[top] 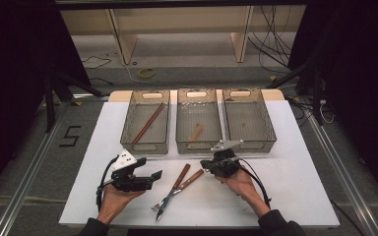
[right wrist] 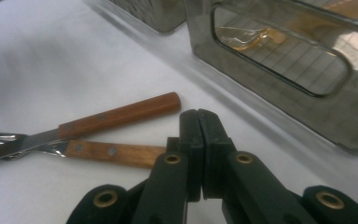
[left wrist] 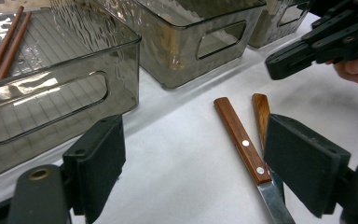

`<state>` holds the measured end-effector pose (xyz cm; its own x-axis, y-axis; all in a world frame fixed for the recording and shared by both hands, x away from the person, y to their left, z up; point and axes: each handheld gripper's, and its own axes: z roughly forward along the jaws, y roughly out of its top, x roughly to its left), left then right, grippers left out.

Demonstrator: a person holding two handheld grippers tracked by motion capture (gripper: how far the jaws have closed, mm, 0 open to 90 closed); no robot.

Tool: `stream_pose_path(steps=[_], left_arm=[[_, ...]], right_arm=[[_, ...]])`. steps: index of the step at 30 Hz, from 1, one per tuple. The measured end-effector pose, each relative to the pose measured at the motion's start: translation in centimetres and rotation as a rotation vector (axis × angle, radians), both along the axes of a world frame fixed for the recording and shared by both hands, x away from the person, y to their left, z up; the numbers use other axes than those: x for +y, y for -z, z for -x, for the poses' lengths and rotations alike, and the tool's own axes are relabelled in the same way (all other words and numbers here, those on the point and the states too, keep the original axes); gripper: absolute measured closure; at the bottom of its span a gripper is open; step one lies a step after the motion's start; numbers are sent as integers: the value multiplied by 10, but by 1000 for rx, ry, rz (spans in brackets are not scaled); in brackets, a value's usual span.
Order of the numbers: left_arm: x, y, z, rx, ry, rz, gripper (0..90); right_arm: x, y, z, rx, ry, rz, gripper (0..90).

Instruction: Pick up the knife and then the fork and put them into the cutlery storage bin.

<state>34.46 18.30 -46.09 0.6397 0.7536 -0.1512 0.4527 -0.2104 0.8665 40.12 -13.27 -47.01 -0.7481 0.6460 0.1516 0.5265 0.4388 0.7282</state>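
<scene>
Right gripper (right wrist: pixel 199 121), jaws pressed together on nothing, hovers just beside two wooden-handled utensils (right wrist: pixel 116 114) (crossed on the white table (top: pixel 295 187)), near the middle bin (top: pixel 199 143).

Taped "5" (top: pixel 70 136) — on the floor, left

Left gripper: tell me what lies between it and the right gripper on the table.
In the high view, two wooden-handled utensils lie crossed on the white sheet between the left gripper and the right gripper.
</scene>
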Motion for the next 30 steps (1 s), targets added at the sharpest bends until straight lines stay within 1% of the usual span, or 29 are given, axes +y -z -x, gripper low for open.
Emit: stream_pose_path(steps=[6, 7, 12, 17, 20, 23, 27, 30], left_arm=[[1, 1, 0, -3, -1, -5, 202], [2, 1, 0, -2, -1, -5, 202], [2, 2, -1, 2, 0, -7, 202], [1, 2, -1, 5, 1, -10, 202], [2, 2, -1, 2, -1, -8, 202], [2, 2, -1, 4, -3, -7, 202], [2, 2, -1, 3, -4, -9, 202], [3, 2, -1, 3, -5, -8, 202]], right_arm=[[10, 12, -8, 22, -2, 39, 895], [10, 13, -9, 28, 5, 41, 895], [10, 17, -13, 41, -1, 48, 897], [9, 17, -13, 57, -2, 47, 900], [8, 16, -12, 57, -11, 56, 900], [7, 15, -10, 67, -15, 65, 900], [5, 13, -7, 79, -26, 80, 900], [3, 12, -2, 91, -32, 82, 900]])
